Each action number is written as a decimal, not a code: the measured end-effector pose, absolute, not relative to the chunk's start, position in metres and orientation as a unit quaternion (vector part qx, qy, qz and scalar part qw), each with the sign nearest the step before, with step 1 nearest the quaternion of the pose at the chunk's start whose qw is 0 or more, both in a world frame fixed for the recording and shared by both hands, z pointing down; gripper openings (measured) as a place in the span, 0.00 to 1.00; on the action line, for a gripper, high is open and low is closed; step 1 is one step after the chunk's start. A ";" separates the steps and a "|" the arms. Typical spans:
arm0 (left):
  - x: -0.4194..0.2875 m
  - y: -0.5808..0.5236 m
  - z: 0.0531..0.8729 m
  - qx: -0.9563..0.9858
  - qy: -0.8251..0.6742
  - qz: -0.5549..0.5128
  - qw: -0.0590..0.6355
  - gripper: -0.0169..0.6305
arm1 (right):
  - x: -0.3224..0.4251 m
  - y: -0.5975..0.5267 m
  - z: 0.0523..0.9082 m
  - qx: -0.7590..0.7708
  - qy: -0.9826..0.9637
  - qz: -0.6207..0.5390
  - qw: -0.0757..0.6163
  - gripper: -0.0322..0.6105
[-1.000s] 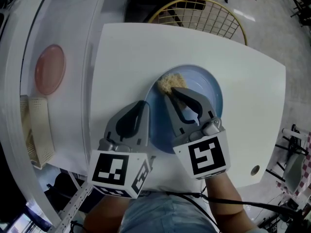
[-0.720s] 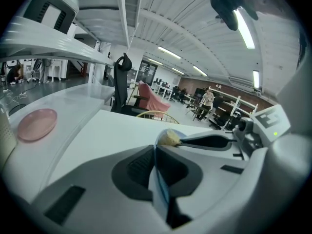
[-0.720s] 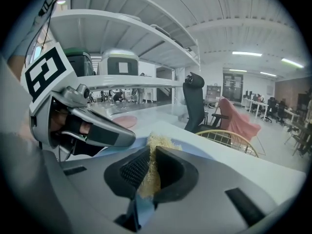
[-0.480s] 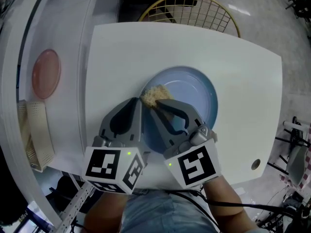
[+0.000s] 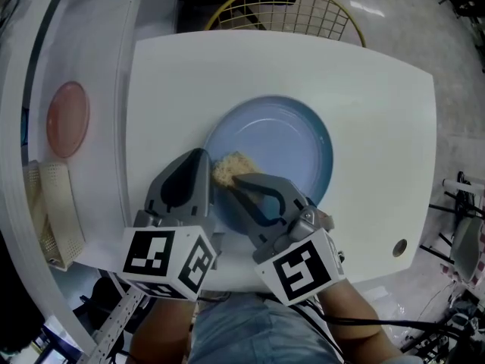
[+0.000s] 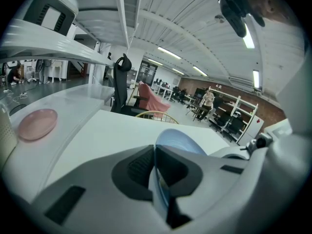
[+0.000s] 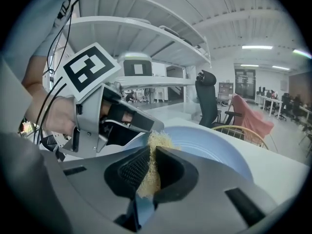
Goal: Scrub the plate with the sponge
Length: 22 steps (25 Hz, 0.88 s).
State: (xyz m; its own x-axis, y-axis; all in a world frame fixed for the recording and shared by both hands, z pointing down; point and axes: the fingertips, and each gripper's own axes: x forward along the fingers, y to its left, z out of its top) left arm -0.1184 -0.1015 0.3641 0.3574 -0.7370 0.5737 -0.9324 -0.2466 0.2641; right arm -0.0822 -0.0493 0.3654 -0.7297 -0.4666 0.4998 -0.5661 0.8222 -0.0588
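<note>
The left tool (image 5: 203,167) is closed on the rim of the light-blue plate (image 5: 284,139). In the left gripper view its two jaws meet on the thin edge, which runs between the ribbed pads, and the plate's (image 6: 178,139) inside spreads beyond them. The right tool (image 5: 233,179) is shut on the sponge (image 5: 227,165), a pale yellow fibrous pad. In the right gripper view the jaws pinch it to a narrow strip, with fibres of the sponge (image 7: 157,141) sticking out above and below the pads. The sponge sits on the lower-left part of the plate's inside, just beside the left tool's tip. In the head view both tools reach in from the lower edge of the frame, with their marker cubes nearest the camera. The left tool points almost straight up the frame. The right tool slants toward the upper left, so the two tips nearly meet at the plate's lower-left rim. A forearm (image 5: 348,313) runs behind the right tool at the bottom of the frame. In the right gripper view a hand (image 7: 51,113) at the left of the frame grips the left tool's handle. The plate lies at the middle of the white bench (image 5: 379,112). A pink dish (image 5: 67,118) sits well apart on a separate white surface at the upper left, and a wire-backed chair (image 5: 280,10) stands at the top edge.
</note>
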 end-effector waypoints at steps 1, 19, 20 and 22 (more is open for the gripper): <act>-0.118 -0.101 0.364 0.771 -0.541 0.169 0.289 0.06 | -0.083 -0.045 0.366 0.275 -0.926 0.102 0.238 0.12; -0.113 -0.092 0.361 0.774 -0.539 0.171 0.286 0.06 | -0.028 0.004 0.393 0.298 -0.900 0.154 0.277 0.12; -0.113 -0.092 0.361 0.774 -0.538 0.170 0.287 0.06 | -0.023 0.005 0.394 0.306 -0.896 0.160 0.280 0.12; -0.112 -0.090 0.360 0.773 -0.539 0.172 0.287 0.06 | -0.013 0.004 0.397 0.324 -0.886 0.172 0.283 0.12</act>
State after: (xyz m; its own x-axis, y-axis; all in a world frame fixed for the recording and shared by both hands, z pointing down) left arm -0.1115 -0.0901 0.3605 0.3609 -0.7349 0.5742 -0.9316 -0.2555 0.2585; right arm -0.0129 0.0039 0.3966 -0.6306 -0.4763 0.6128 -0.6710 0.7313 -0.1222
